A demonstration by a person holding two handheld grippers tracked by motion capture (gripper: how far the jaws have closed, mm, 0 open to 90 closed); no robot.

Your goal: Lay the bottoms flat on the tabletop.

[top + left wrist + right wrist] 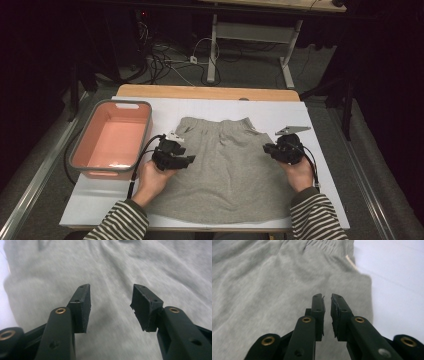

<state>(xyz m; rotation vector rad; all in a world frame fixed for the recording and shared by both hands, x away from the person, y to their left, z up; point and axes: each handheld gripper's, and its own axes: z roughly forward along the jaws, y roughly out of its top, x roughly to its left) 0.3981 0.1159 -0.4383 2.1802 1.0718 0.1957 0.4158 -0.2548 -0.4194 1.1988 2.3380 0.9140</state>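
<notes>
Flat on the table (320, 127) lies a grey garment (225, 165), probably shorts or a skirt, its gathered waistband on the far side and its wide hem toward the person, so its long axis runs from near edge to far edge. It spreads between the two grippers and ahead of both pairs of jaws. At its left edge is the left gripper (186, 161); in the left gripper view (111, 307) its jaws stand about half open with nothing between them, only cloth below and beyond the tips. At the garment's right edge is the right gripper (267, 149); in the right gripper view (327, 315) its jaws are nearly together, a thin slit left between the pads, and no fold can be seen caught there. Whether either pair of tips touches the cloth cannot be told. Both gripper views are blurred, and the near hem is partly covered by striped sleeves (120, 222). Left of the left gripper sits a pink bin (80, 155).
</notes>
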